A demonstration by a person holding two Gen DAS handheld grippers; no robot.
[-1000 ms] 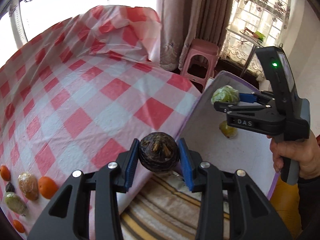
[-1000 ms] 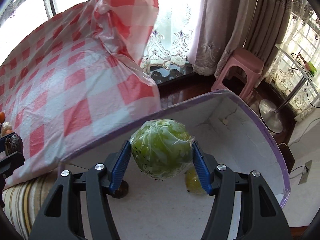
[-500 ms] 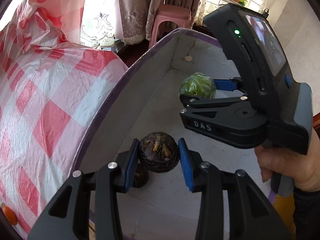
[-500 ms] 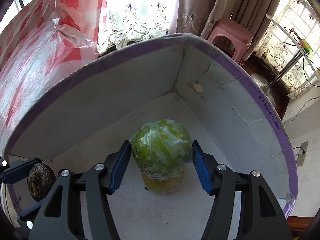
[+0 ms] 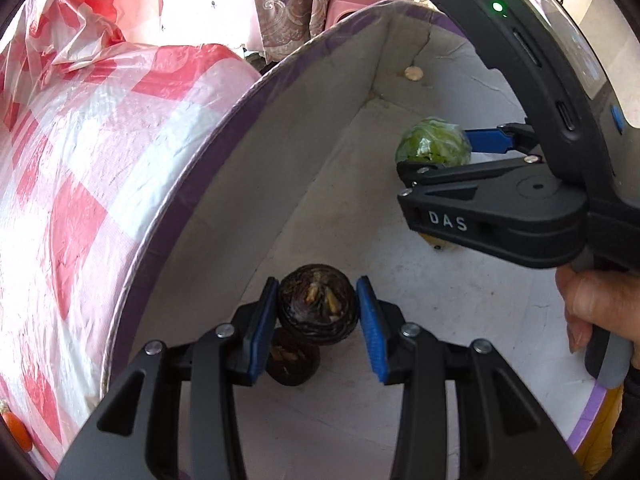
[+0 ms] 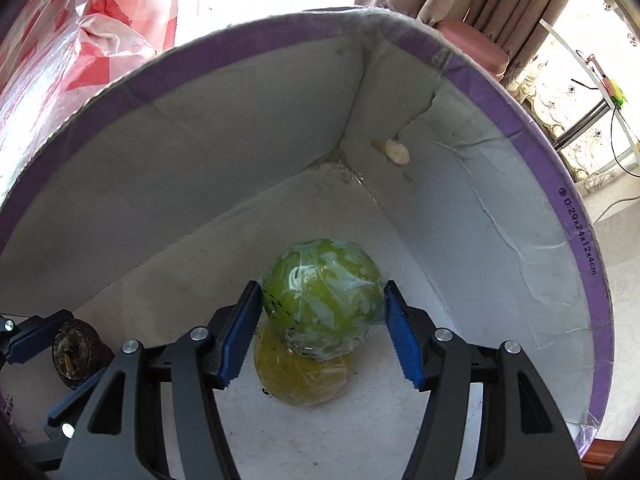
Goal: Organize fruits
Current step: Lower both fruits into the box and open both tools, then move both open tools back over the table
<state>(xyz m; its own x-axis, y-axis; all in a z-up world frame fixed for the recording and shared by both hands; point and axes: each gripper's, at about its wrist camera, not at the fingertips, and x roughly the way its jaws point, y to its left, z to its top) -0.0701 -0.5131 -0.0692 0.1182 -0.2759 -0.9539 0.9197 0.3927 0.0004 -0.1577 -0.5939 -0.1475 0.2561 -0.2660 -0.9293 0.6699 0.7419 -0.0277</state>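
Note:
My left gripper (image 5: 318, 316) is shut on a dark brown round fruit (image 5: 318, 310) and holds it low inside the white box with a purple rim (image 5: 224, 128), just above a second dark fruit (image 5: 290, 362) on the box floor. My right gripper (image 6: 322, 312) is shut on a green fruit wrapped in plastic (image 6: 322, 306), just above a yellow wrapped fruit (image 6: 298, 376) lying on the floor of the box (image 6: 516, 128). The green fruit (image 5: 434, 146) also shows in the left wrist view, and the dark fruit (image 6: 76, 350) in the right wrist view.
The table with a red-and-white checked cloth (image 5: 80, 168) lies left of the box. An orange fruit (image 5: 16, 434) sits at its near edge. A pink stool (image 6: 472, 46) and curtains stand beyond the box. A small pale lump (image 6: 396, 152) sticks to the box wall.
Both grippers have moved from above the table edge down into the box, each still holding its fruit. The fruits now hang close to the box floor.

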